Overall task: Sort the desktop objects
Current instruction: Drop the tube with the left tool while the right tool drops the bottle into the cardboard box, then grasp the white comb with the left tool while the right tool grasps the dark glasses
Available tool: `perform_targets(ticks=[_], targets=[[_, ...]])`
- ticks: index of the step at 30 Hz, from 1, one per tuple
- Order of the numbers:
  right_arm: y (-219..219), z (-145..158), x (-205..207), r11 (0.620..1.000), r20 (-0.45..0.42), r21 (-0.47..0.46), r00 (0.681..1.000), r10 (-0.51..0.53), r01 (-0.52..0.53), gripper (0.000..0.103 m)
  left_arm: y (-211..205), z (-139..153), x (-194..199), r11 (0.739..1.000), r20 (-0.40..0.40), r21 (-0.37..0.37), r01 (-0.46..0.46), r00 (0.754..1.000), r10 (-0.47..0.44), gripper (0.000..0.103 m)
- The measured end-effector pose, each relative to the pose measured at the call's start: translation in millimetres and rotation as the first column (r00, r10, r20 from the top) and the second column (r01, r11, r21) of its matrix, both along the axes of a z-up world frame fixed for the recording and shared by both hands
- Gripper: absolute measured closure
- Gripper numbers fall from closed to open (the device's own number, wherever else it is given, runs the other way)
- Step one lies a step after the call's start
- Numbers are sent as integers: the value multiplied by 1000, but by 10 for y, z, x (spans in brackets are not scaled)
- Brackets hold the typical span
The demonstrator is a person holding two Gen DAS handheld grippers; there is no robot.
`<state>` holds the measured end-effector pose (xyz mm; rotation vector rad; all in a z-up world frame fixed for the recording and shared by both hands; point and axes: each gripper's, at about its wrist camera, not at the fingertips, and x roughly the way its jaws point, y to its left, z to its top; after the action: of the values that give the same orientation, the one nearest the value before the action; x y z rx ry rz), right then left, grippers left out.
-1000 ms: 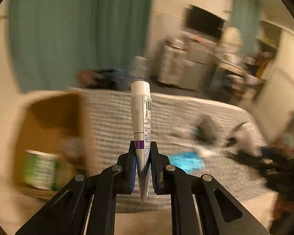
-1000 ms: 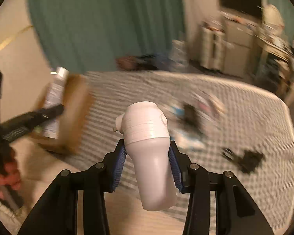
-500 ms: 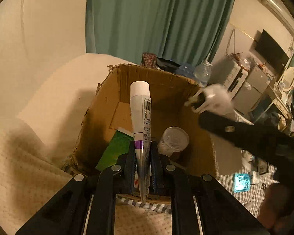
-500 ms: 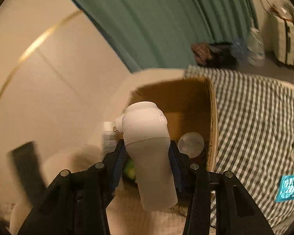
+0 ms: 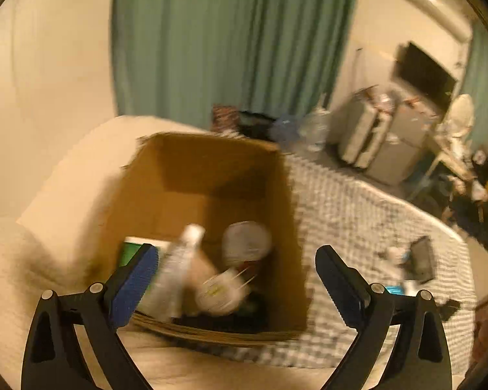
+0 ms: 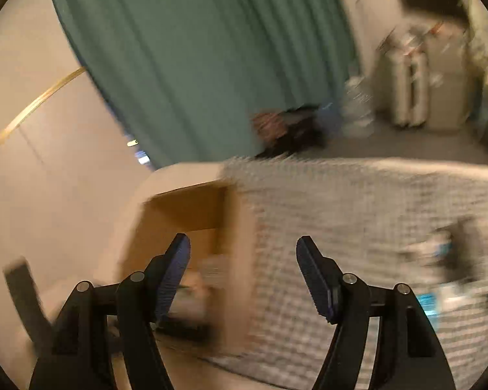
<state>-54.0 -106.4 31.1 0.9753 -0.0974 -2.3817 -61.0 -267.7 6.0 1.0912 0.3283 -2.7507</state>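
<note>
An open cardboard box (image 5: 166, 188) sits at the left end of the checked cloth (image 5: 358, 204). My left gripper (image 5: 237, 260) is open and empty just above the box's near side. The white tube (image 5: 175, 273) lies blurred inside the box beside a round clear lid (image 5: 247, 240) and a pale bottle-like thing (image 5: 221, 292). My right gripper (image 6: 244, 253) is open and empty over the box's right wall (image 6: 240, 260). Both views are motion-blurred.
A green packet (image 5: 130, 253) lies at the box's left. Small dark and blue items (image 5: 413, 266) lie on the cloth to the right, also in the right wrist view (image 6: 445, 253). A green curtain (image 5: 227, 42) and furniture (image 5: 380, 143) stand behind.
Both grippers opened. The white tube left my left gripper and the white bottle left my right gripper; both now lie in the box. Both views swung right.
</note>
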Motion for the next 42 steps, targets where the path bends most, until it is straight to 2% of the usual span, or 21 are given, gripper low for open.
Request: perform_targets(ticks=[2,4,5,7,10,13,15,18,20,23,24,25,26,27,29,31,33,34,37,40,42], targets=[[510,16,79,993,-57,85,995,-81,86,23,220,39,-48,999,-10,7,33,999,-33,3],[1077,-34,197,963,-111,186,978,-178,197,19,483,35,-78,997,-11,24,68,998,-68,2],[1285,-68,243,949,-123,214,970,-210,232,18,703,7,-87,992,-12,32,120,993,-120,2],[1756,-238,304,918,-132,257,952,-277,302,18,1075,-68,-197,980,0,27,199,980,-199,0],[2337,-568,225,878,-113,270,918,-379,396,17,1744,-331,-236,946,44,-39,322,946,-320,0],[2880,-881,167,847,-45,230,875,-482,478,17,2362,-669,-281,892,114,-93,443,894,-433,0],[3142,-1087,112,838,6,207,856,-517,505,17,2718,-966,-286,838,201,-116,534,838,-507,0],[3446,-1380,-76,853,92,196,857,-507,483,17,3100,-1309,-312,781,281,-175,599,791,-543,0],[3518,-1537,-241,861,126,187,858,-498,472,17,3331,-1423,-400,728,305,-177,662,740,-599,0],[3566,-1736,-491,873,158,197,865,-477,445,17,3562,-1611,-488,672,375,-197,714,688,-621,0],[3529,-1805,-538,875,155,217,870,-468,432,17,3586,-1692,-496,661,398,-205,722,679,-617,0],[3444,-1880,-567,874,147,241,874,-463,422,17,3609,-1798,-512,655,432,-202,728,667,-608,2],[3421,-1936,-623,871,142,264,876,-461,415,17,3623,-1907,-538,654,468,-189,732,653,-595,11],[3396,-1998,-677,864,141,288,874,-465,413,17,3629,-1976,-556,650,494,-172,740,636,-593,24],[3376,-2120,-767,859,153,310,870,-468,408,18,3636,-2075,-572,640,522,-124,758,598,-608,40],[3370,-2238,-842,854,173,322,861,-478,409,18,3625,-2061,-573,641,515,-111,759,596,-616,49],[3367,-2280,-832,856,181,325,861,-475,403,22,3624,-2033,-559,634,504,-91,768,585,-636,82],[3366,-2284,-817,855,178,332,863,-472,399,23,3625,-2008,-547,632,498,-82,771,581,-644,87],[3395,-2210,-759,857,175,316,863,-474,407,23,3622,-1932,-507,632,483,-83,770,586,-651,89],[3422,-2044,-653,855,165,294,859,-485,427,23,3514,-1803,-517,669,448,-27,743,607,-656,90],[3410,-1911,-575,857,155,283,861,-484,430,23,3408,-1659,-507,694,405,14,720,631,-662,90]])
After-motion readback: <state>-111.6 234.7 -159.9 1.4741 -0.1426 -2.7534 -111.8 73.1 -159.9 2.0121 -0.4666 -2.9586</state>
